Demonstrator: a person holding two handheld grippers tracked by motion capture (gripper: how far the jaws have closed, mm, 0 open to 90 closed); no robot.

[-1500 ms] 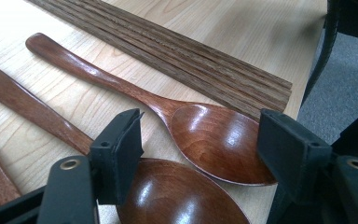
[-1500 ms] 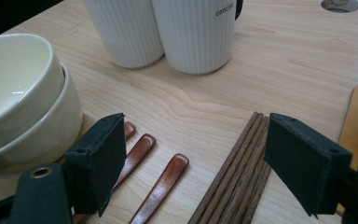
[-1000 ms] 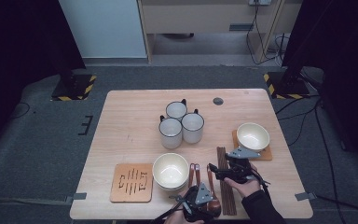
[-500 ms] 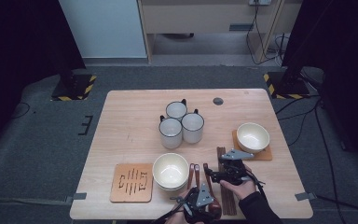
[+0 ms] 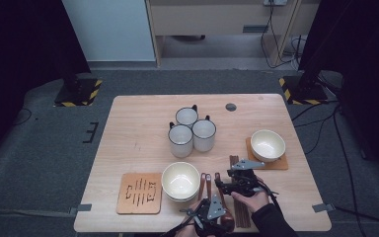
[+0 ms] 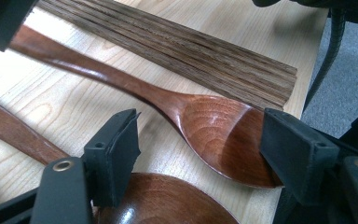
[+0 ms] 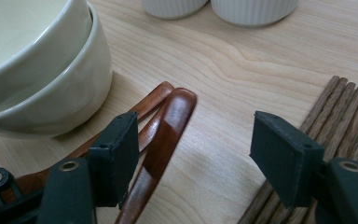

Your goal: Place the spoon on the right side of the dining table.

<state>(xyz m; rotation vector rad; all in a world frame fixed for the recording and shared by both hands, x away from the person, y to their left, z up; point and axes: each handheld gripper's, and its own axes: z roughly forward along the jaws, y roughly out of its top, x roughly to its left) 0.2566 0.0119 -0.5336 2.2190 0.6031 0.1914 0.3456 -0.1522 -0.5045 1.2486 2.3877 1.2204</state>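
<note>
Several dark wooden spoons (image 5: pixel 203 183) lie side by side at the table's front, next to a bundle of wooden chopsticks (image 5: pixel 234 165). My left gripper (image 5: pixel 219 217) sits low over the spoon bowls. In the left gripper view one spoon's bowl (image 6: pixel 219 135) lies between the open jaws of my left gripper (image 6: pixel 205 154), its rim at the right pad and a gap at the left pad. My right gripper (image 5: pixel 223 183) hovers over the handle ends. Its jaws (image 7: pixel 196 154) have just been closing, with a spoon handle (image 7: pixel 168 126) beside the left pad and chopsticks (image 7: pixel 340 116) under the right pad.
Two stacked cream bowls (image 5: pixel 180 181) stand just left of the spoons, close to the right gripper's left jaw (image 7: pixel 42 88). A wooden coaster (image 5: pixel 139 192) lies front left. Three white mugs (image 5: pixel 192 132) cluster mid-table. Another bowl (image 5: pixel 267 145) sits on a coaster at the right.
My right gripper has shifted slightly left toward the spoon handles, and its jaws stand narrower. The left gripper has kept still over the spoon bowls.
</note>
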